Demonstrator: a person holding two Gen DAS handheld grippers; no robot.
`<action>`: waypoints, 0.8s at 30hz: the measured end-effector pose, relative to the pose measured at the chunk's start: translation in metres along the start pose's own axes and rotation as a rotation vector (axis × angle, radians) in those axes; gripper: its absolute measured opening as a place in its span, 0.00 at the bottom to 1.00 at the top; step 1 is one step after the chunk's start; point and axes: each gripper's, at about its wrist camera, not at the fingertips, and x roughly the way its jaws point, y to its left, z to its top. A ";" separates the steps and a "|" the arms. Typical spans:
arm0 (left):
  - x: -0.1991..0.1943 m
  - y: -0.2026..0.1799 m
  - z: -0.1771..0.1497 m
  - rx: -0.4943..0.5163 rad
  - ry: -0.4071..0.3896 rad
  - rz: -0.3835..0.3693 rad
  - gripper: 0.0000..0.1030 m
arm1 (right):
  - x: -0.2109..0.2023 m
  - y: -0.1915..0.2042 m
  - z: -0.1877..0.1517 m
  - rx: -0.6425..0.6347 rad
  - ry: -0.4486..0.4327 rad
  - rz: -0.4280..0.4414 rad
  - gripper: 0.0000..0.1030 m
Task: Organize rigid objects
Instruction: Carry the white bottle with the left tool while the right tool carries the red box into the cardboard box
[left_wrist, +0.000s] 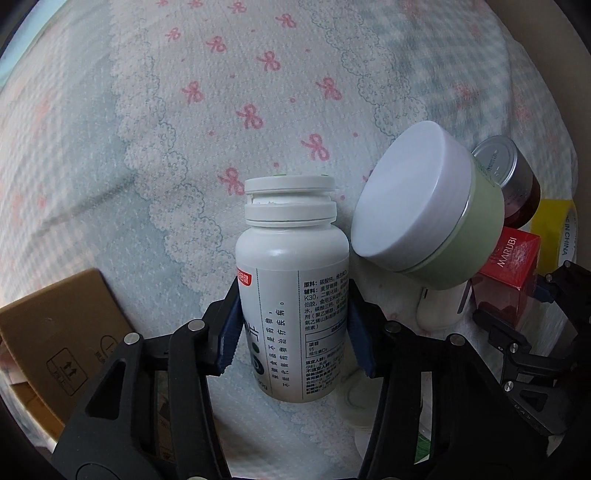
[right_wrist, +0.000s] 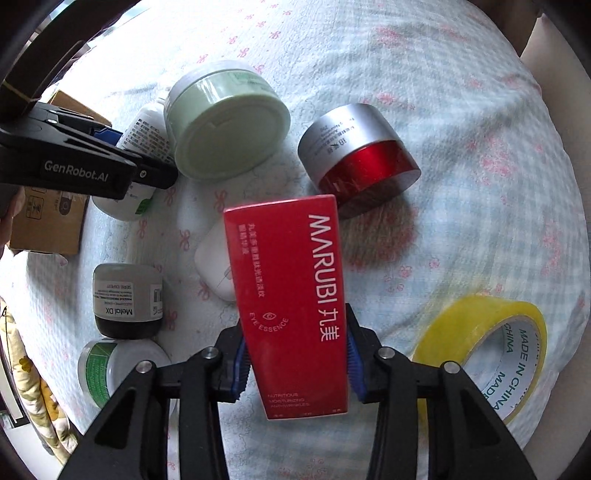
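My left gripper (left_wrist: 293, 325) is shut on a white pill bottle (left_wrist: 291, 280) with Chinese print, held above a bed cover with pink bows. Beside it on the right lies a pale green jar with a white lid (left_wrist: 424, 206). My right gripper (right_wrist: 295, 354) is shut on a red MARUBI box (right_wrist: 291, 295). In the right wrist view the left gripper (right_wrist: 85, 166) shows at the left with the pill bottle (right_wrist: 140, 129), next to the green jar (right_wrist: 225, 125).
A red and silver jar (right_wrist: 358, 155), a yellow tape roll (right_wrist: 487, 354), a white oval case (right_wrist: 216, 266), a dark Melal DX jar (right_wrist: 127, 299) and a white-green jar (right_wrist: 110, 369) lie on the cover. A cardboard box (left_wrist: 55, 332) stands at the left.
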 end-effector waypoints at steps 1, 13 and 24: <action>-0.003 0.002 -0.002 -0.005 -0.011 -0.002 0.45 | -0.004 0.000 -0.002 0.005 -0.003 0.002 0.38; -0.111 0.022 -0.055 -0.064 -0.170 -0.045 0.45 | -0.103 -0.002 -0.017 0.097 -0.122 -0.004 0.38; -0.277 0.059 -0.129 -0.122 -0.426 -0.106 0.45 | -0.260 0.064 -0.006 0.133 -0.271 -0.041 0.38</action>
